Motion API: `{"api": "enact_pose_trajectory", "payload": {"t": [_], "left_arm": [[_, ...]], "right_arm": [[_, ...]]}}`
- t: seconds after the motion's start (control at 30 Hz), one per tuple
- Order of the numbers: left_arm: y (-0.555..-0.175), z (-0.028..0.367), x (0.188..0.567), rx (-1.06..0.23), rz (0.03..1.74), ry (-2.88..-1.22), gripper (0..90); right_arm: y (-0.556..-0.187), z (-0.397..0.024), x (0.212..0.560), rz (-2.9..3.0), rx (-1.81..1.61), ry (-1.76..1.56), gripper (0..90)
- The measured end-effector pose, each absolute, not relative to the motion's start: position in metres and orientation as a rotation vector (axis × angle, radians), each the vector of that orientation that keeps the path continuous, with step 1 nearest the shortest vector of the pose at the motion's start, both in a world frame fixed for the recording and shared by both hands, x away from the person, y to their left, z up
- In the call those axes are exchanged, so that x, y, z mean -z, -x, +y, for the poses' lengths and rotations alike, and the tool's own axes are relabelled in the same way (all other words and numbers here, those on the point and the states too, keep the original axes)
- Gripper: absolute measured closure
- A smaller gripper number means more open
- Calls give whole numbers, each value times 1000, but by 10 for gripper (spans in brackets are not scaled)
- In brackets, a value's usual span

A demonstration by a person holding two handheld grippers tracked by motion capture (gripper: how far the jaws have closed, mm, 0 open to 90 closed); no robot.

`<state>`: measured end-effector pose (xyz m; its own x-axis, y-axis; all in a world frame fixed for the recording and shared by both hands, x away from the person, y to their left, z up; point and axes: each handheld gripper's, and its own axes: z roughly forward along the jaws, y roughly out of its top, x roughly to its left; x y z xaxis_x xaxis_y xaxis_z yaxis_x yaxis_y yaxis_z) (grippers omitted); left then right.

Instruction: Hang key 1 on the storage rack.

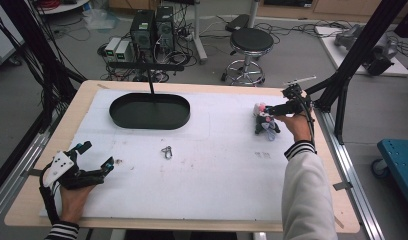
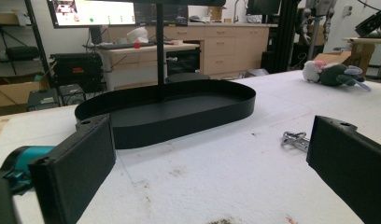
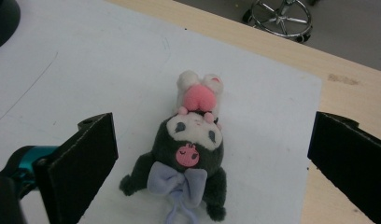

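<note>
Left gripper (image 1: 98,157) at near left edge of white-covered table (image 1: 217,190), jaws spread wide, holding nothing, idle. Small metal carabiner clip (image 1: 166,152) lies mid-table, untouched. Black oval metal tray (image 1: 150,111) far left of centre, appears empty. Right gripper (image 1: 268,111) at far right, jaws wide apart, nothing gripped, poised above dark grey plush toy with lilac bow and pink-white head (image 3: 191,154). Step judged: approach for grasp. Next: lower, straddle plush body, close jaws.

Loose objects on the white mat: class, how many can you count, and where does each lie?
3: a black oval tray at the far left-centre, a small metal clip mid-mat, and a plush toy at the far right, below the open right gripper.
</note>
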<state>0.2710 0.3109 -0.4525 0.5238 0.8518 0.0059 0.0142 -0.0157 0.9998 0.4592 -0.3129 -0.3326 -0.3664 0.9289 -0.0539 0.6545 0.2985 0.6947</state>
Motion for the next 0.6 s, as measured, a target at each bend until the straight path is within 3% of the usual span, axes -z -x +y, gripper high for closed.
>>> {"api": "enact_pose_trajectory", "payload": {"t": [0.6], "left_arm": [[-271, 310, 452, -798, 798, -1445, 17]], "right_arm": [[-480, -308, 360, 2182, -724, -1504, 7]]}}
